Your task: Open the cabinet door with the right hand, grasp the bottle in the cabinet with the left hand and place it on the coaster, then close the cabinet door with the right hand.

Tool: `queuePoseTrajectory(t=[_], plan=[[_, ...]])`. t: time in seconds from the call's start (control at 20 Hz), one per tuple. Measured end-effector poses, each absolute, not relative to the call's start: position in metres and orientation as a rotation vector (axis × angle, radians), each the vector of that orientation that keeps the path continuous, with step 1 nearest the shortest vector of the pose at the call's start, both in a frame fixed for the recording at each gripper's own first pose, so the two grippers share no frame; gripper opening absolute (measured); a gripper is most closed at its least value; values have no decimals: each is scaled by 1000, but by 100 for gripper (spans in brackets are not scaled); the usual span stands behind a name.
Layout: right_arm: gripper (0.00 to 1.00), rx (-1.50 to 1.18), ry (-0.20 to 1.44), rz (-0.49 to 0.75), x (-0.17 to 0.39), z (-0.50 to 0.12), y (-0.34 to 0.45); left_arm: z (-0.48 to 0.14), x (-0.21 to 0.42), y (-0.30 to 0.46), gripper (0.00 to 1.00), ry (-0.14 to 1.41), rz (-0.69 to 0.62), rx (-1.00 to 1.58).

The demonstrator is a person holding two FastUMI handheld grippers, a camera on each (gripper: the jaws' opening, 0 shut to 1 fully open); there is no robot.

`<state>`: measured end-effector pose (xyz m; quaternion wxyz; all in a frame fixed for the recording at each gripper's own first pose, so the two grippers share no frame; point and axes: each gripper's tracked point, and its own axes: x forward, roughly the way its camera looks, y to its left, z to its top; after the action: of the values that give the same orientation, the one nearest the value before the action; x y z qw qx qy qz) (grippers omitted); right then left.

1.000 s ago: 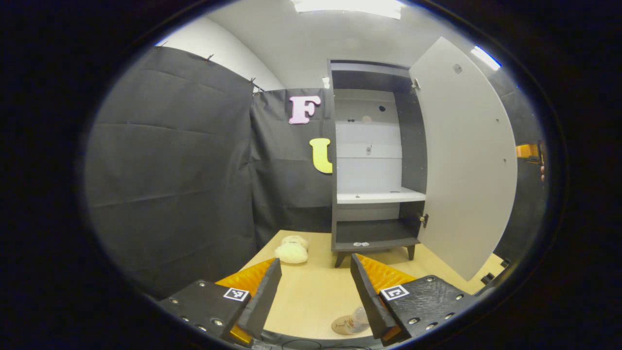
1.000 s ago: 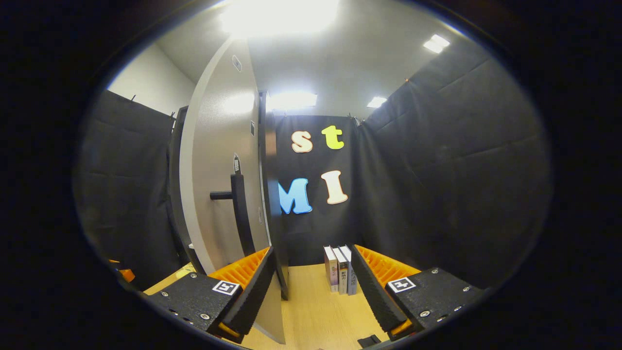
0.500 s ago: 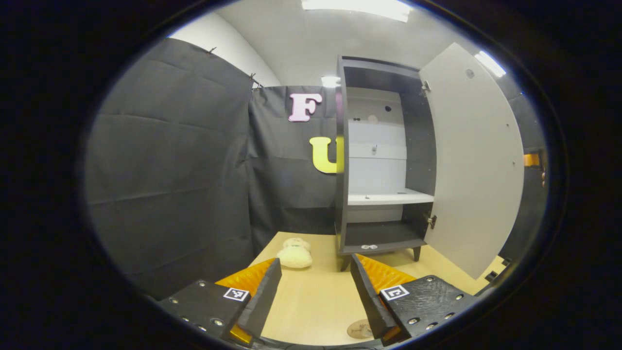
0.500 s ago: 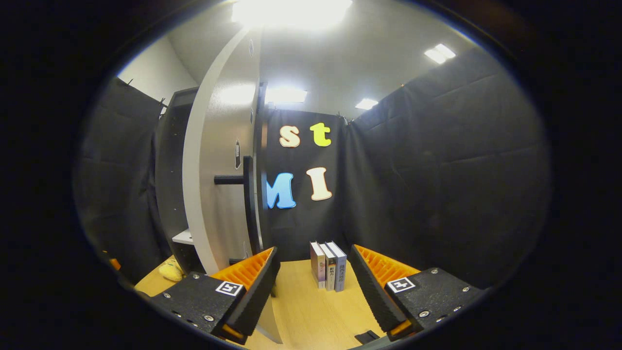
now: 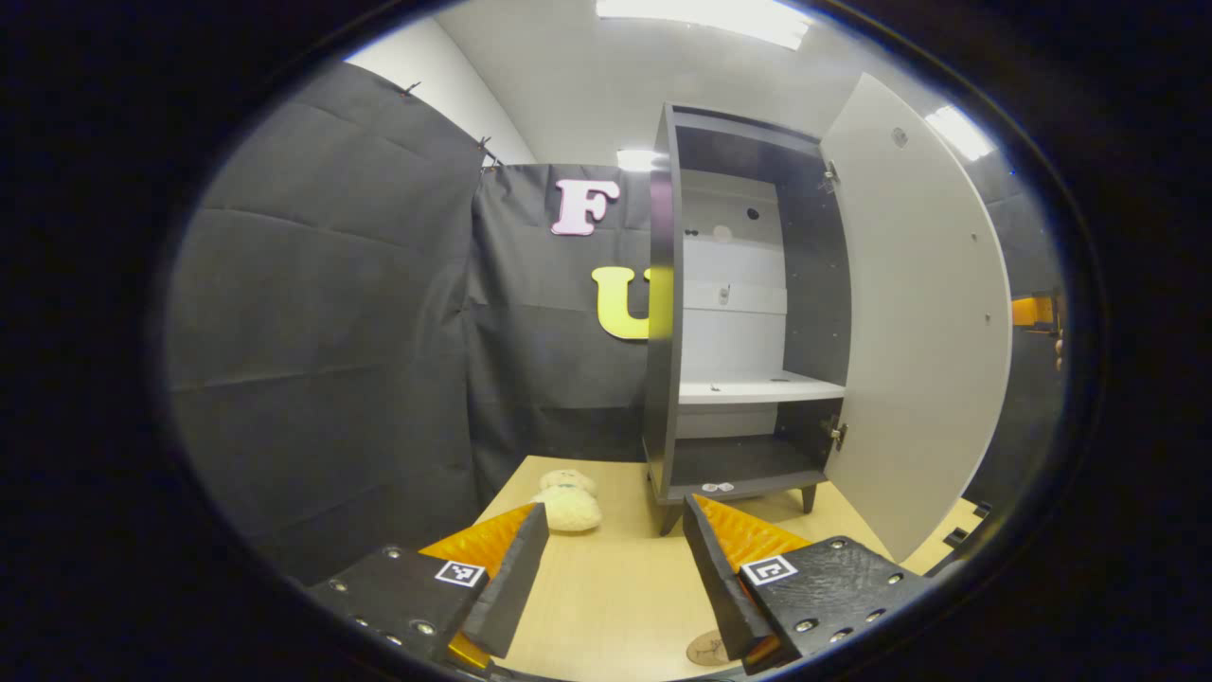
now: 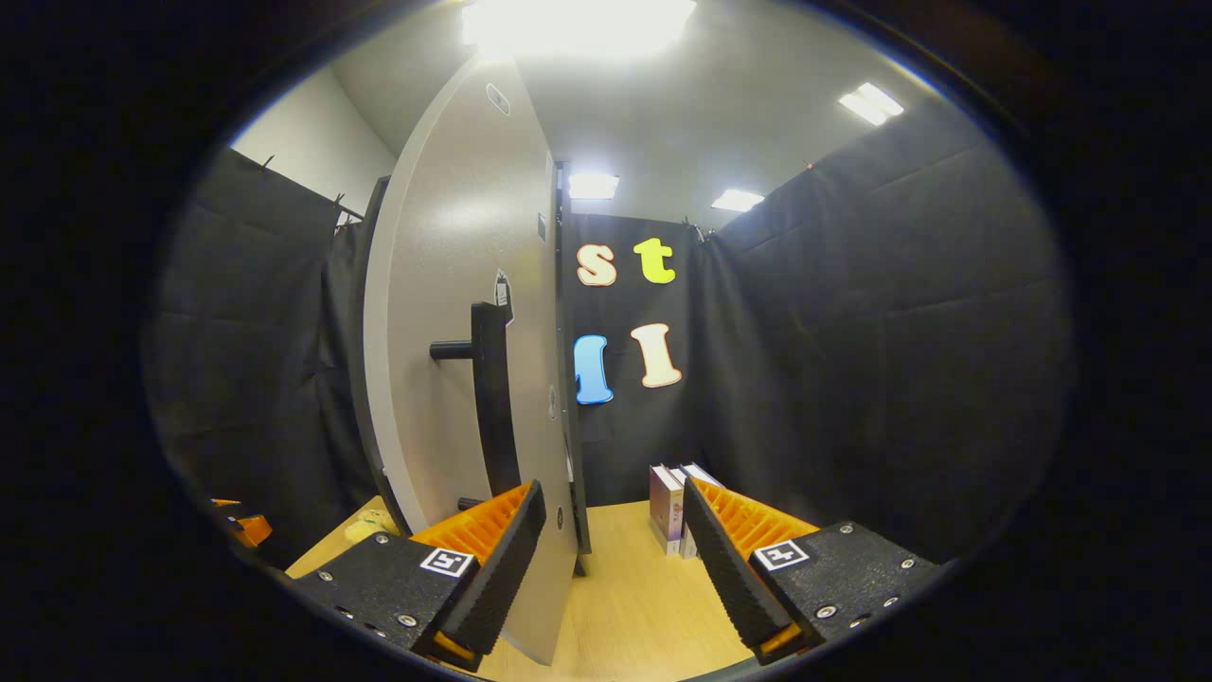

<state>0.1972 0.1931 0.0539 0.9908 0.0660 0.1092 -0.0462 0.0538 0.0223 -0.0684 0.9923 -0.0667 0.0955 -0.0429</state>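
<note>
Coaster (image 5: 706, 649) slid beneath left tool (image 5: 615, 559)

Left hand-held gripper (image 5: 614, 559) level, jaws spread wide and holding nothing, right hand-held gripper (image 6: 614, 535) level, jaws likewise wide, empty

My left gripper (image 5: 614, 568) hangs over the desk (image 5: 606, 587) with its fingers spread and nothing between them. Ahead stands the cabinet (image 5: 663, 313), its door (image 5: 918, 322) swung wide. A plush toy (image 5: 565, 502) lies near the desk's far edge, and the coaster (image 5: 705, 649) sits by the near edge.
</note>
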Motion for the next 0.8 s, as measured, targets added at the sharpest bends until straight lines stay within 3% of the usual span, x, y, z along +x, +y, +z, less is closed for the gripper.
queuePoseTrajectory(t=[0.05, 0.8], plan=[[92, 134, 218, -84, 199, 54, 201, -69, 54, 27, 82, 191, -87, -138], [92, 140, 215, -8, 227, 58, 303, -96, 34, 127, 82, 224, -3, -151]])
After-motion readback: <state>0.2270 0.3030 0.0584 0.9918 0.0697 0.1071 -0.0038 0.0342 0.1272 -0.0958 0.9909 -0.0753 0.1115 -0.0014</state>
